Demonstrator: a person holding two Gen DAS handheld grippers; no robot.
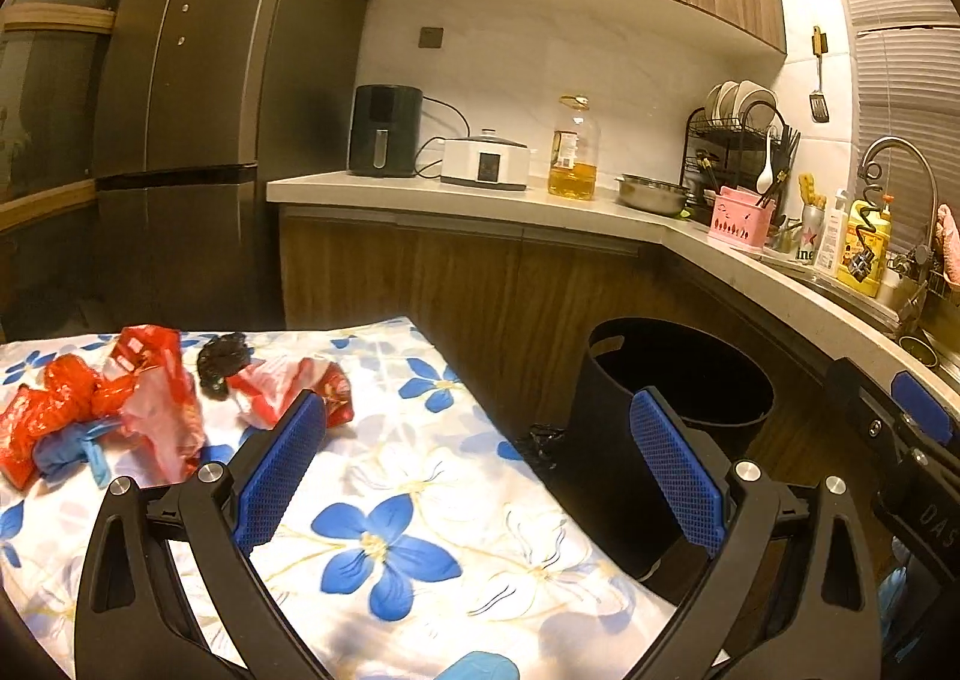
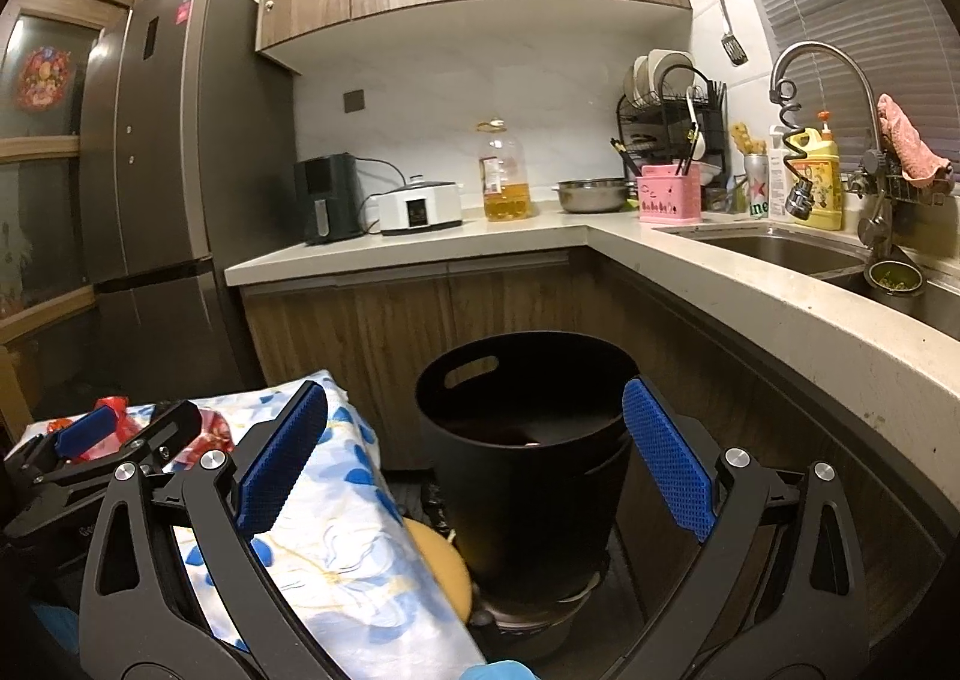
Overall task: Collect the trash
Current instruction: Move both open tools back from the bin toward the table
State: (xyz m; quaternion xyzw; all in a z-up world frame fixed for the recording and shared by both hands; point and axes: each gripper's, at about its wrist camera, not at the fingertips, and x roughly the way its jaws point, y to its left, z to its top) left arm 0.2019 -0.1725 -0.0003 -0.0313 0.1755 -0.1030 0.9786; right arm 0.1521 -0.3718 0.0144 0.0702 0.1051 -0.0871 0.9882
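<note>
Toward the left edge of the left wrist view, crumpled red wrappers (image 1: 114, 404) lie on the flowered worktop (image 1: 420, 500) just beyond the open, empty left claw (image 1: 480, 476), while the open right claw (image 2: 474, 464) frames the black bin (image 2: 528, 440).

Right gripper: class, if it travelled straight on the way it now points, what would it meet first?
Most likely the black bin: it sits dead ahead between the open right gripper fingers. Depth is hard to judge, but nothing shows in between.

Home kitchen, fridge (image 2: 156, 140), sink (image 2: 798, 254), dish rack (image 2: 672, 122) (seemingly lived-in)
</note>
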